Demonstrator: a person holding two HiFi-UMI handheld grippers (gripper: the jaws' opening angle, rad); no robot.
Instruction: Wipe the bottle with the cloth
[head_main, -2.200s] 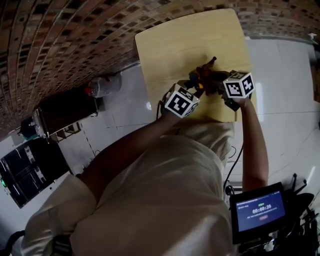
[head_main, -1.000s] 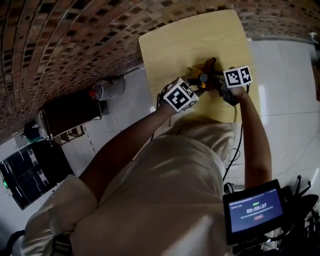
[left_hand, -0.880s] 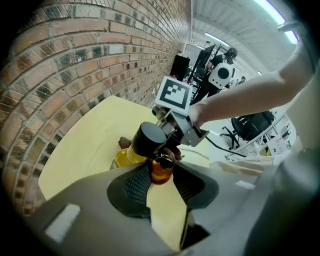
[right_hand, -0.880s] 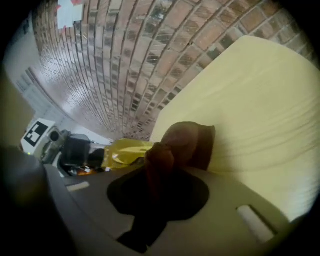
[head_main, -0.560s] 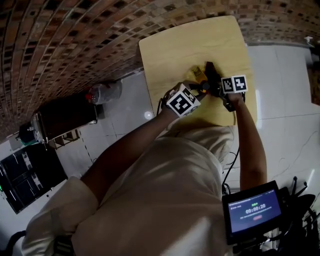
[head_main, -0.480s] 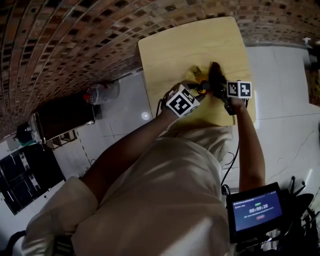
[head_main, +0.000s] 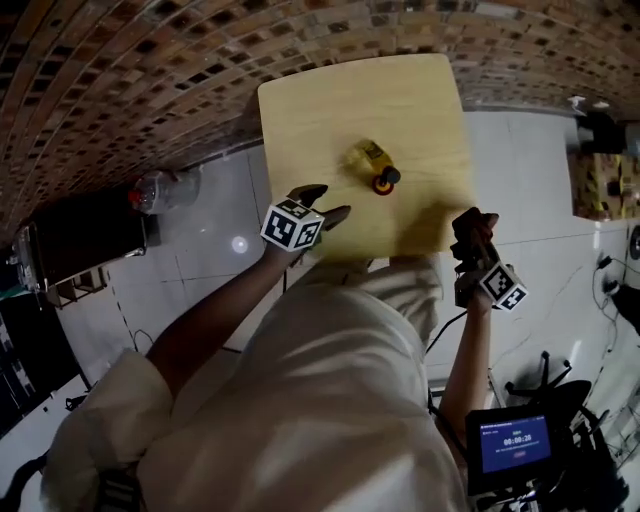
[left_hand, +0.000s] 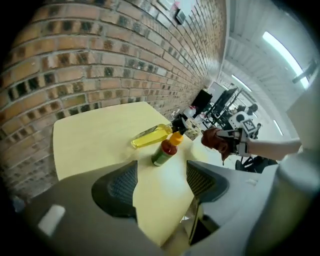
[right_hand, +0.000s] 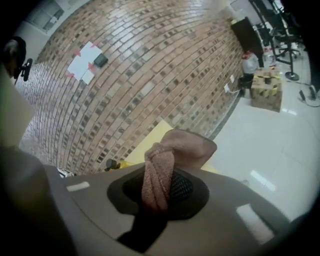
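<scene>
One pale wooden table (head_main: 330, 100) carries two bottles, close together just right of its middle: a clear plastic yellow bottle (left_hand: 149, 136) with a black cap lies on its side, and a small green-and-red bottle (left_hand: 164, 152) with an orange cap seems to stand upright by that cap end. Both look light, smooth and rigid, so either would likely slide or tip under a wipe; a steadying hold belongs round the mid-body, not the narrow neck. The left gripper (head_main: 325, 201), one of two, hovers over the table's near left corner; its jaws have just been opening and stand wide apart with nothing between them. The right gripper (head_main: 474, 235), just off the near right corner, is clamped on the single reddish-brown terry cloth (right_hand: 180, 147), soft and bunched, which bulges out past the jaws
</scene>
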